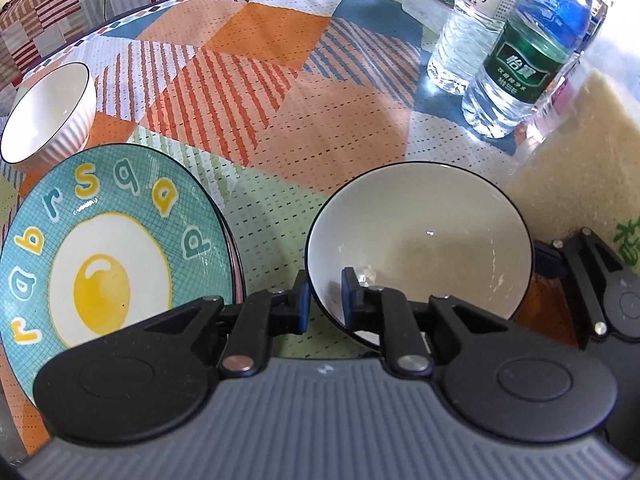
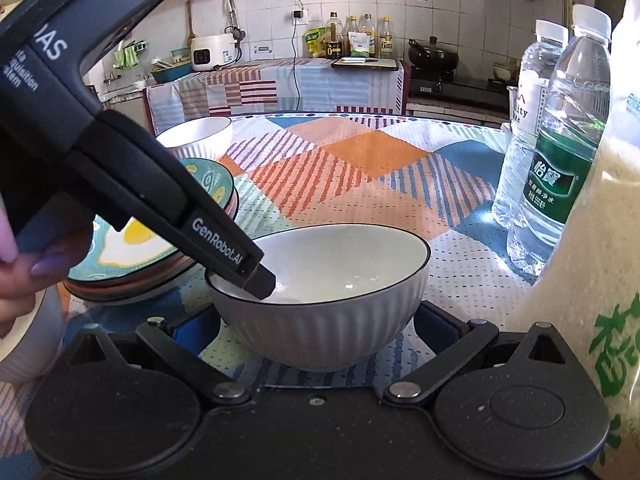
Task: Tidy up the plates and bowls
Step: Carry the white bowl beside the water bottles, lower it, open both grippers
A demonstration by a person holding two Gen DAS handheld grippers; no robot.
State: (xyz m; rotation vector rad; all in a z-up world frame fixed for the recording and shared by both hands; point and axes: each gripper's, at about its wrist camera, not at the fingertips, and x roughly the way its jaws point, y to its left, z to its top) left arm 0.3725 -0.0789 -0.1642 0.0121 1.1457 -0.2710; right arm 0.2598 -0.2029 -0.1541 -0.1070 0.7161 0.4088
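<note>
Left wrist: left gripper point(image 1: 325, 300) pinches near bowl point(image 1: 420, 248) rim, one pad inside, one outside. Egg plate point(image 1: 108, 248) sits just left, second bowl point(image 1: 52, 112) beyond it.

Right wrist: right gripper point(image 2: 320, 330) spread wide, straddling the same bowl's point(image 2: 320, 300) base, apparently not clamped. Plate stack point(image 2: 160, 268) left.

Judgement: bowl pickup step; next needs a level lift, clearing the bottles point(image 2: 556, 184), toward the second bowl.
</note>
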